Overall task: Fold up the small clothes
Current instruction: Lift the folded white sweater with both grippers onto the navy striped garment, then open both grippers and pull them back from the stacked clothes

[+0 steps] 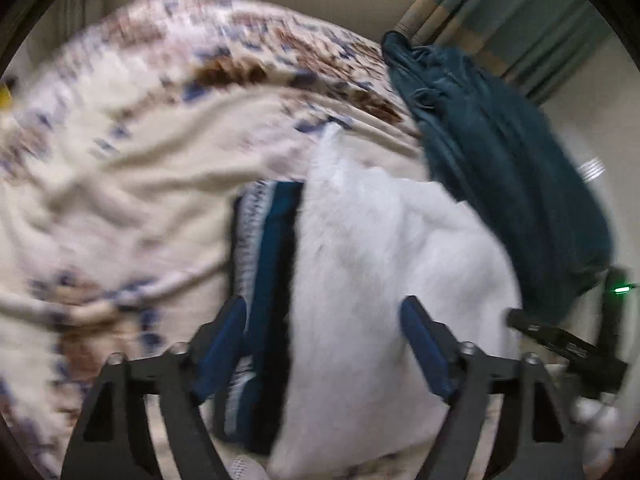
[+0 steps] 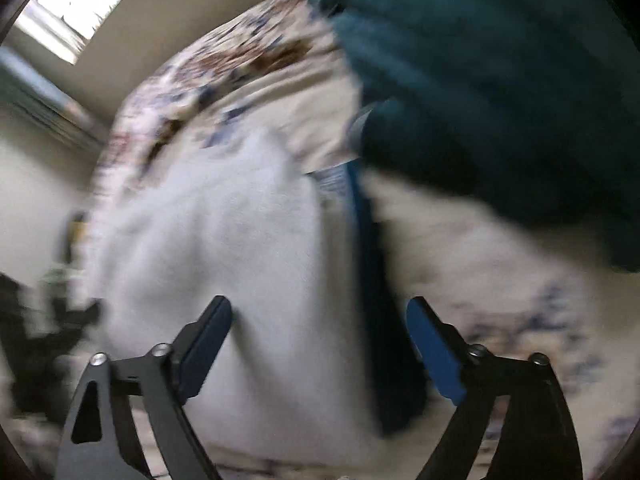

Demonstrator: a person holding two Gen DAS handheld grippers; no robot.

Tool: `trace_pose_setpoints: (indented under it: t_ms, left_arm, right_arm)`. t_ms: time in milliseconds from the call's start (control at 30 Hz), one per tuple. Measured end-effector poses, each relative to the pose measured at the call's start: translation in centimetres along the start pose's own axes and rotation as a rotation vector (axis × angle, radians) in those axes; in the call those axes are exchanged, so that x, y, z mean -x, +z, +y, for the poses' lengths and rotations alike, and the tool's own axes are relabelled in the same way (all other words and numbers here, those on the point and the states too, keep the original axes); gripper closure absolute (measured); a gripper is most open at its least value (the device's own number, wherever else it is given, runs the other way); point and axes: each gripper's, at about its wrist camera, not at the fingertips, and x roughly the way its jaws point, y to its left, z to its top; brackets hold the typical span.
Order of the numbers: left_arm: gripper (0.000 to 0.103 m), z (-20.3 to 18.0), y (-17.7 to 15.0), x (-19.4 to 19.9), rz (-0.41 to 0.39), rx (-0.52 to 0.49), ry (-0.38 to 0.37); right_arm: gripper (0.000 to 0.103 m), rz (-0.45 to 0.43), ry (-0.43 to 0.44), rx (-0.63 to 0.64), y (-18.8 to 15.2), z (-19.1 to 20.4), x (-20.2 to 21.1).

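A white garment [image 1: 384, 280] lies on the patterned bedspread [image 1: 120, 168], over a dark blue folded piece with a white patterned edge [image 1: 264, 264]. My left gripper [image 1: 324, 320] is open just above them, empty. In the right wrist view the white garment [image 2: 224, 264] and the blue piece [image 2: 376, 320] lie under my open, empty right gripper [image 2: 320, 320]. A crumpled teal garment [image 1: 500, 168] lies to the right; it fills the upper right of the right wrist view [image 2: 500, 80]. Both views are blurred.
The other gripper [image 1: 568, 344] shows dark at the right edge of the left wrist view. Striped curtains [image 1: 500, 12] hang behind the bed. A bright window [image 2: 84, 4] is at the upper left in the right wrist view.
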Motion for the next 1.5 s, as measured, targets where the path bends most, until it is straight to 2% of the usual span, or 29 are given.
trace_pose_setpoints:
  t_ms: [67,133,233,333,467,733,1100,1267,1500]
  left_arm:
    - [0.006,-1.1,-1.1,1.0,-0.026,-0.047,0.095]
    - [0.005,-2.2,-2.4,2.0,-0.037,-0.093,0.184]
    - [0.005,-3.3,-3.9,3.1,-0.044,-0.133,0.257]
    - [0.005,-4.1,-4.9,5.1,-0.059,-0.132,0.281]
    - [0.005,-5.5,-5.7,8.4,-0.080,-0.127,0.287]
    - [0.005,-10.6,-9.3,18.2,-0.127,-0.154,0.278]
    - [0.005,-16.4,-14.4,32.1,-0.207,-0.200,0.259]
    - [0.005,-18.1,-16.5,38.2,-0.259,-0.217,0.263]
    - [0.005,-19.4,-18.3,44.7,-0.322,-0.195,0.268]
  right_arm:
    - [0.003,-0.035,-0.066,0.026,-1.3,0.5,1.3]
    - [0.002,-0.067,-0.131,0.046,-2.8,1.2,2.4]
    - [0.001,-0.094,-0.167,0.041,-4.3,1.7,4.5]
    - [0.001,-0.103,-0.167,0.036,-5.6,1.9,7.3]
    - [0.001,-0.153,-0.186,0.055,-7.5,2.3,13.0]
    - [0.001,-0.258,-0.204,0.087,-11.6,2.5,26.5]
    - [0.001,-0.374,-0.170,0.054,-18.5,1.3,44.5]
    - [0.001,-0.441,-0.164,0.080,-21.6,1.2,51.7]
    - [0.001,-0.506,-0.128,0.120,-24.8,2.0,59.8]
